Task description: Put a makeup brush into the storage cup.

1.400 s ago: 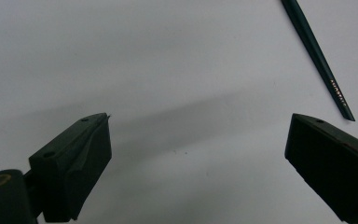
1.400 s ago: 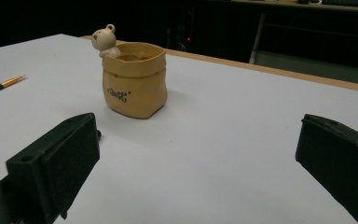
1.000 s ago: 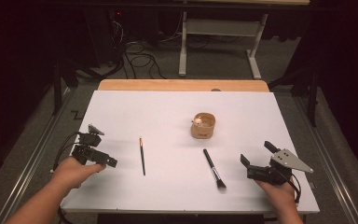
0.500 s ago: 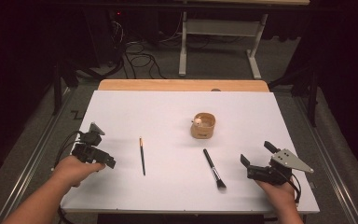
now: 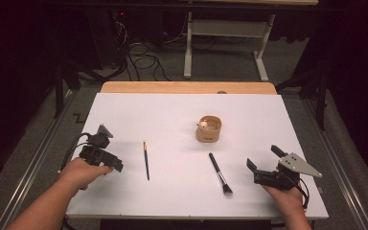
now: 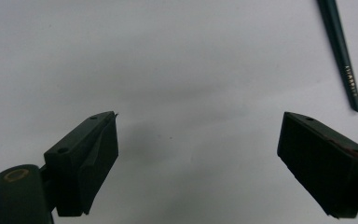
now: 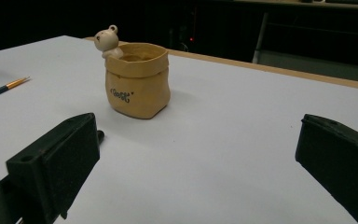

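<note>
Left gripper (image 5: 106,155) has drifted a little toward the table's left edge since a second ago; right gripper (image 5: 267,165) has held its place, and the pencil, brush and pot lie where they did.

Left gripper: jaws wide apart, nothing between them, pads clear of the white table sheet (image 5: 172,115). In the left gripper view both jaws hang over bare sheet, with the pencil (image 6: 342,56) at the upper right, apart from the nearer jaw; its top end is cut off by the frame.

Right gripper: jaws also wide, holding nothing. Right gripper view looks across the sheet at the tan pot (image 7: 137,81), which stands upright beyond the jaws and carries a small bear figure (image 7: 106,39) on its rim.

High view: pencil (image 5: 145,159) lies just right of the left gripper, not touching it. Brush (image 5: 220,173) lies between the pencil and the right gripper, bristles toward the person. Pot (image 5: 209,129) stands farther back, well apart from both grippers.

Hard to read: lettering on the pot; pot contents.
</note>
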A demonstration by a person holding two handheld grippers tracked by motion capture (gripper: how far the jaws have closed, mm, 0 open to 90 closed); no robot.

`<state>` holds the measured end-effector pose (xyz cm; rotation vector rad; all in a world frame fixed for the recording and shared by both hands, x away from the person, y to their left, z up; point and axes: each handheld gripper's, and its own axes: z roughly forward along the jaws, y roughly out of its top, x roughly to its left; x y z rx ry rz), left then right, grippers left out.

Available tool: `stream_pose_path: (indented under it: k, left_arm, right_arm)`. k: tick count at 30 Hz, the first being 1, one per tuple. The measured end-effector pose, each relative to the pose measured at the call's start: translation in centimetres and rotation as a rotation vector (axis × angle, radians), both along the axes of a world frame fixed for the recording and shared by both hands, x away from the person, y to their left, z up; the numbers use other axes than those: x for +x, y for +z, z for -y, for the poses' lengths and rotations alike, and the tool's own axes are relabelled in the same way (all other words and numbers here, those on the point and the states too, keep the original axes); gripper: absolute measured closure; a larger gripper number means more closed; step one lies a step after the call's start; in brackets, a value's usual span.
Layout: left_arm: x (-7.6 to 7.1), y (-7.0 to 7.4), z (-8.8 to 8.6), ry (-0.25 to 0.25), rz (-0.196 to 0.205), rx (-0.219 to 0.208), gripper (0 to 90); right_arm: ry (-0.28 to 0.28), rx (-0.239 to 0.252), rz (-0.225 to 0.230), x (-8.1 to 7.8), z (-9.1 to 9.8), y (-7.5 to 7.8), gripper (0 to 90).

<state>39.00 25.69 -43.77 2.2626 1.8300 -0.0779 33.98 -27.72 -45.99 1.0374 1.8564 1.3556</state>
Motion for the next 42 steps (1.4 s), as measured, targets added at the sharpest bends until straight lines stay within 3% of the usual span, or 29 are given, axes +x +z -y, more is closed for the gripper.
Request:
stream_pose_path:
  k: [5,19,32,42]
  left_arm:
    - [0.3,0.2,1.0,-0.021,0.016,-0.017,13.7]
    - [1.7,0.2,5.1,-0.087,0.01,-0.003,15.5]
    - [2.9,0.3,7.3,-0.089,0.023,-0.007,26.0]
    - [3.8,0.1,8.4,-0.053,0.027,-0.026,35.3]
  right_arm:
    - [0.001,0.002,-0.001,0.0,0.0,0.0,0.4]
    - [0.003,0.003,-0.001,0.0,0.1,0.0,0.4]
    - [0.006,0.001,0.003,0.0,0.2,0.0,0.4]
    - [0.009,-0.001,0.004,0.1,0.2,0.0,0.6]
